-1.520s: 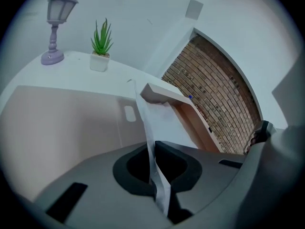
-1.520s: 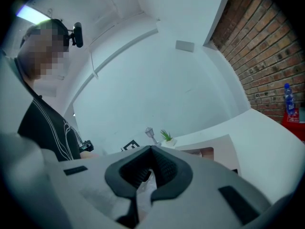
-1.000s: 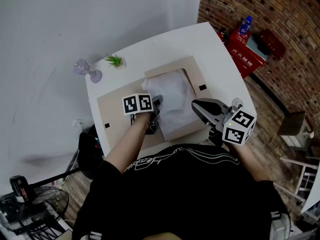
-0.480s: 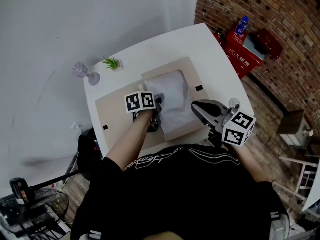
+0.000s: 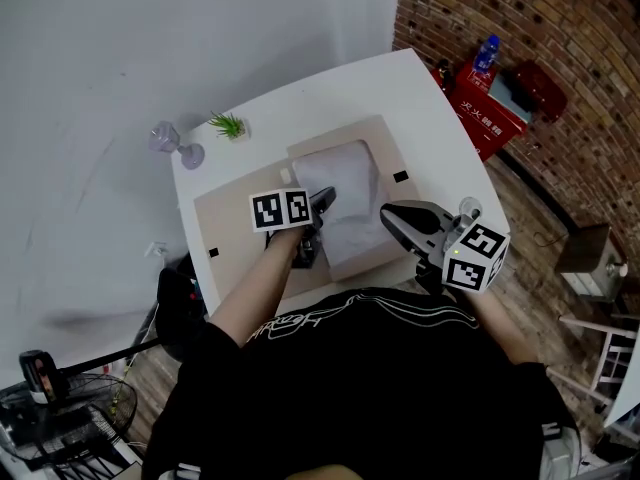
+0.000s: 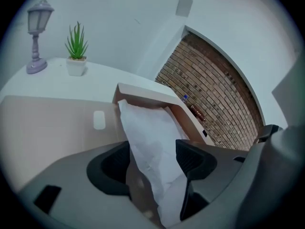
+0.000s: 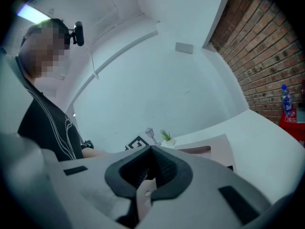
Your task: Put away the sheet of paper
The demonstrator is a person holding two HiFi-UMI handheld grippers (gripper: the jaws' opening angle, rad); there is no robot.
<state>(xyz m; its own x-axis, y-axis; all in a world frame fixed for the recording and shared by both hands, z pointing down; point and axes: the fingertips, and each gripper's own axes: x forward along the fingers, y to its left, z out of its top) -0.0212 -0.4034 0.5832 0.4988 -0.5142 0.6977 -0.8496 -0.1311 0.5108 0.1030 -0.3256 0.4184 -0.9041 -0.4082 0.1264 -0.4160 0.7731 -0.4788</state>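
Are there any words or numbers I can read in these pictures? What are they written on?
Red box on the floor by the brick wall: white Chinese characters, too small and blurred to read for sure.
Blue bottle by that box: label too small to read.
Square markers on the two cubes: black-and-white patterns only, no words or numbers.
Nothing else shows any readable text.

So the sheet of paper (image 5: 345, 190) lies on the mat's (image 5: 228, 218) right half, with the potted plant (image 5: 229, 123) and lamp ornament (image 5: 170, 140) behind the mat.
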